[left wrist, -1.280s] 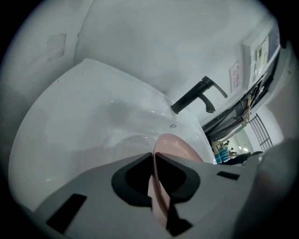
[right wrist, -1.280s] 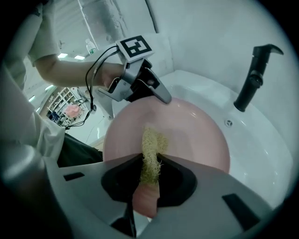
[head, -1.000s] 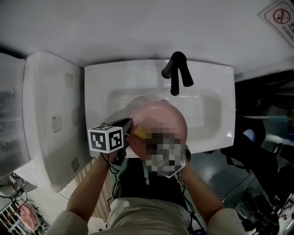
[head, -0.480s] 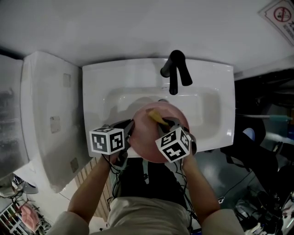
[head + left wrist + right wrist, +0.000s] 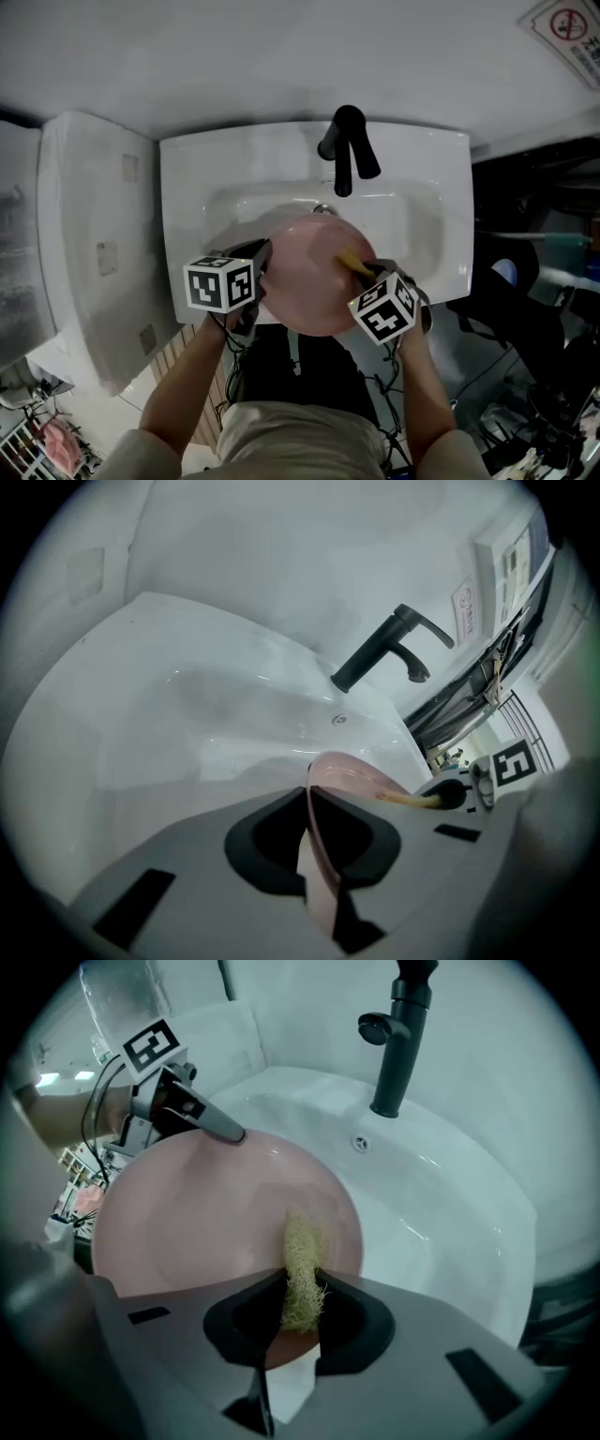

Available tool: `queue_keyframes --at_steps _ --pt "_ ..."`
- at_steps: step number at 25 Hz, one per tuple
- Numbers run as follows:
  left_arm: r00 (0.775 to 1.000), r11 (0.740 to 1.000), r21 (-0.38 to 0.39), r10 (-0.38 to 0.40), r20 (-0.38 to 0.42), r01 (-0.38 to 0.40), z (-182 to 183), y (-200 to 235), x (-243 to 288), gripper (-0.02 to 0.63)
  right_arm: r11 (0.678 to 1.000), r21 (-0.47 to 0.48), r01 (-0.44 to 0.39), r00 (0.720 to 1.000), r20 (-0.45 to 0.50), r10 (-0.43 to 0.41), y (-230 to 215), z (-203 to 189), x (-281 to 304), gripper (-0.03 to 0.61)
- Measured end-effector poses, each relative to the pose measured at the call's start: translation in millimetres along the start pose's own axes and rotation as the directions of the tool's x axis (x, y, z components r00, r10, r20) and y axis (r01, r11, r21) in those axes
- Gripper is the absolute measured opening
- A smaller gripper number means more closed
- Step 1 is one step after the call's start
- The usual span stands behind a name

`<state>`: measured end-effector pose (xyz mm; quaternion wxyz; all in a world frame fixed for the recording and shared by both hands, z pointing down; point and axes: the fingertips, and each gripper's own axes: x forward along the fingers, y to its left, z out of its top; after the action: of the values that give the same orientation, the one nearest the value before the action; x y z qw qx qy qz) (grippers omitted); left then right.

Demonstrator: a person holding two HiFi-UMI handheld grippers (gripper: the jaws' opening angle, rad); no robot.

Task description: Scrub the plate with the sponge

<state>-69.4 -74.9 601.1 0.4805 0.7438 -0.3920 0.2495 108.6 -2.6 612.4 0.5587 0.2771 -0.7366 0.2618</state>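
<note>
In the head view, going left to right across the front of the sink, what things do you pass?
left gripper → pink plate → yellow sponge → right gripper

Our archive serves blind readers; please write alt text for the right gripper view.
The right tool pinches a yellow fibrous sponge against a pink plate over a white sink. The left tool grips the plate's far rim, with a black faucet behind.

left gripper [image 5: 307,803], right gripper [image 5: 300,1288] — grey shells, black fingers [image 5: 258,846] | cubes [image 5: 220,284]: black-white square markers | khaki clothing [image 5: 300,441]
</note>
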Motion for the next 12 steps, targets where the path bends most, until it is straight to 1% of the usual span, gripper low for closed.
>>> queue_keyframes --at_steps 5,9,12 --pt "1.0 1.0 0.025 0.014 0.015 -0.014 3.5 -1.7 0.0 0.02 0.996 -0.014 -0.088 0.996 -0.023 0.088 33.9 -13.3 -19.6 0.072" --pt "1.0 0.999 0.03 0.026 0.013 -0.026 2.3 2.6 -2.5 0.018 0.985 -0.019 -0.171 0.985 0.013 0.171 63.3 -9.6 -29.7 0.073" --pt "0.999 0.999 0.021 0.046 0.014 -0.046 -0.7 9.0 -7.4 0.018 0.977 -0.06 -0.205 0.978 0.027 0.207 74.9 -3.4 -29.7 0.075"
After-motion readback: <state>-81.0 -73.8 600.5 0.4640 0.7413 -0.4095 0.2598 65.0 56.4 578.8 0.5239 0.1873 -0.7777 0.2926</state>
